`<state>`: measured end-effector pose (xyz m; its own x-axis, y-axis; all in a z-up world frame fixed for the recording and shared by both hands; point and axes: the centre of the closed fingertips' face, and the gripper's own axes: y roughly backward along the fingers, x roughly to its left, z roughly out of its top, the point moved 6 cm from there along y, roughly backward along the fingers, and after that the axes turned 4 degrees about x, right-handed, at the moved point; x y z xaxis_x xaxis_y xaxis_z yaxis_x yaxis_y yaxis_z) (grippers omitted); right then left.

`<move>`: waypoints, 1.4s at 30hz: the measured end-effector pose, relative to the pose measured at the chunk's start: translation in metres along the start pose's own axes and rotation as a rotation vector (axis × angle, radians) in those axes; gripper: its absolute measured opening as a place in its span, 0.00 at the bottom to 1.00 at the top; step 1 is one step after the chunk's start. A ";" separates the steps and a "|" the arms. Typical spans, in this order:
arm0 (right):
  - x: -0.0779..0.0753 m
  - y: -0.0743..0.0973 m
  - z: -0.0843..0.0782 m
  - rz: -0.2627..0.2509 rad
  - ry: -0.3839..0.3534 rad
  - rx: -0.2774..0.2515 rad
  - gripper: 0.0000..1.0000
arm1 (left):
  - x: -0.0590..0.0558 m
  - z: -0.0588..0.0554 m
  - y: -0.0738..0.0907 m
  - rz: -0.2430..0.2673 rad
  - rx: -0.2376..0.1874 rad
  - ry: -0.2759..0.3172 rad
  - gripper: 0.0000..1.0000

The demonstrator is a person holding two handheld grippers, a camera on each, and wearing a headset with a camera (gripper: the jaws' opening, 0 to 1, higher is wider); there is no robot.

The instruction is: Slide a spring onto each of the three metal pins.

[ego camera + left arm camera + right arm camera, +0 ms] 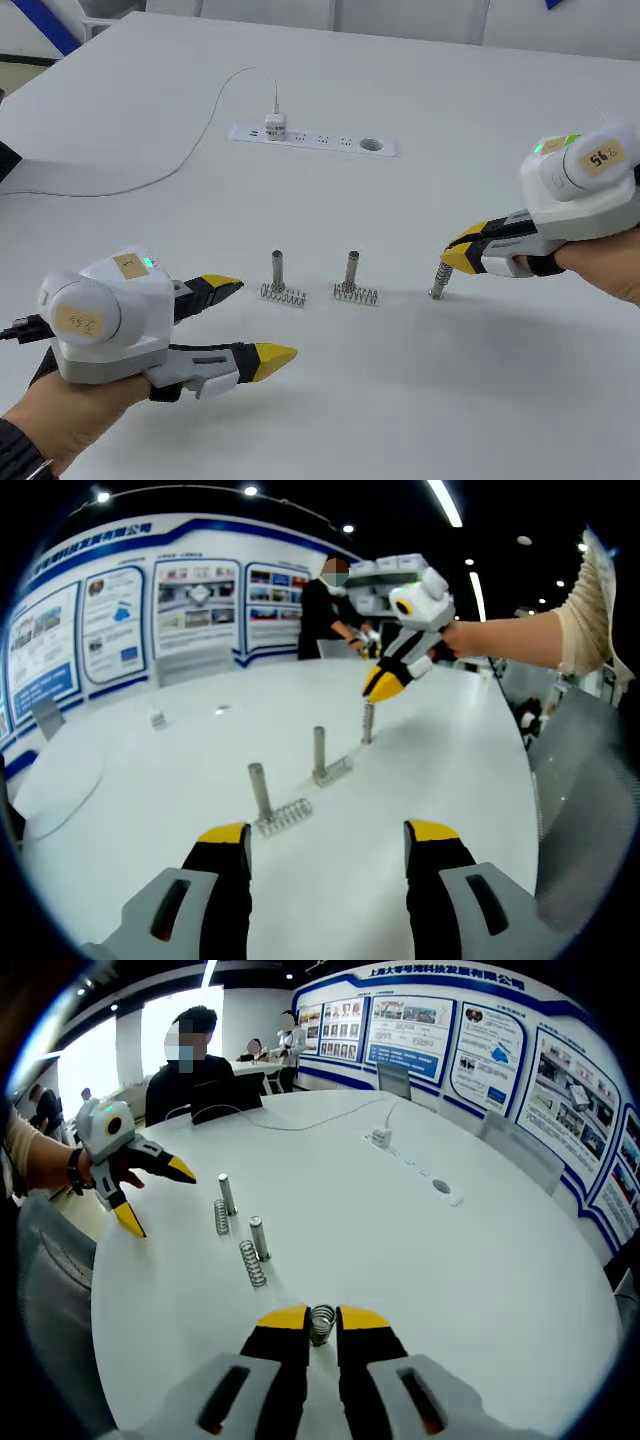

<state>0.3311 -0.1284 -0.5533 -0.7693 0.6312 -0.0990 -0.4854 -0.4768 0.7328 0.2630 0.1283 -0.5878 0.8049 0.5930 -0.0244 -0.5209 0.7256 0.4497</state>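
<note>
A spring (441,275) is pinched by the right claw (458,251) at centre right — likely for seating on its pin (437,292); the left claw (262,317) is held agape.

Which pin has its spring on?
The rightmost pin, wearing the spring the right gripper holds; the other two springs lie on the table.

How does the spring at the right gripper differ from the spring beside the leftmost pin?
The right spring stands nearly upright; the left spring lies flat on the table. The right spring is held between the jaws of the right gripper; the left spring lies free beside its pin. Both are bare metal coils.
</note>
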 end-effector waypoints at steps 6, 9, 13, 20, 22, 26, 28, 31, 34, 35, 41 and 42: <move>0.002 -0.007 -0.004 0.003 -0.006 0.016 0.11 | 0.000 0.000 -0.001 -0.002 0.001 0.001 0.63; 0.003 -0.009 -0.006 0.005 -0.008 0.026 0.11 | 0.000 0.000 -0.001 -0.003 0.001 0.002 0.63; 0.003 -0.012 -0.010 0.005 -0.010 0.035 0.11 | 0.000 -0.001 -0.001 -0.004 0.001 0.002 0.63; 0.003 -0.013 -0.011 0.006 -0.013 0.031 0.12 | 0.000 -0.001 -0.002 -0.006 0.003 0.002 0.63; 0.003 -0.013 -0.010 0.004 -0.007 0.032 0.12 | 0.000 -0.001 -0.002 -0.006 0.000 0.001 0.63; 0.004 -0.014 -0.011 0.001 0.003 0.036 0.12 | 0.000 0.000 -0.002 -0.006 -0.003 0.001 0.63; 0.004 -0.014 -0.011 0.002 0.002 0.036 0.14 | 0.001 0.000 -0.002 -0.006 -0.004 0.001 0.63; 0.005 -0.013 -0.010 -0.001 0.004 0.029 0.16 | 0.001 -0.001 -0.002 -0.004 -0.004 0.001 0.63; 0.006 -0.010 -0.007 -0.003 0.001 0.014 0.17 | 0.001 0.000 -0.001 -0.001 -0.006 0.000 0.63; 0.006 -0.009 -0.005 -0.005 0.003 0.010 0.18 | 0.001 0.000 -0.001 -0.001 -0.006 0.000 0.63; 0.016 -0.002 0.013 0.002 0.059 -0.033 0.18 | 0.000 0.001 -0.001 -0.001 -0.005 -0.004 0.63; 0.018 -0.002 0.015 0.009 0.063 -0.035 0.18 | -0.001 0.002 -0.001 -0.002 -0.005 -0.005 0.62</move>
<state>0.3245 -0.1070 -0.5467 -0.7981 0.5871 -0.1354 -0.4913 -0.5042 0.7103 0.2635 0.1264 -0.5869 0.8071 0.5900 -0.0209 -0.5210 0.7285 0.4449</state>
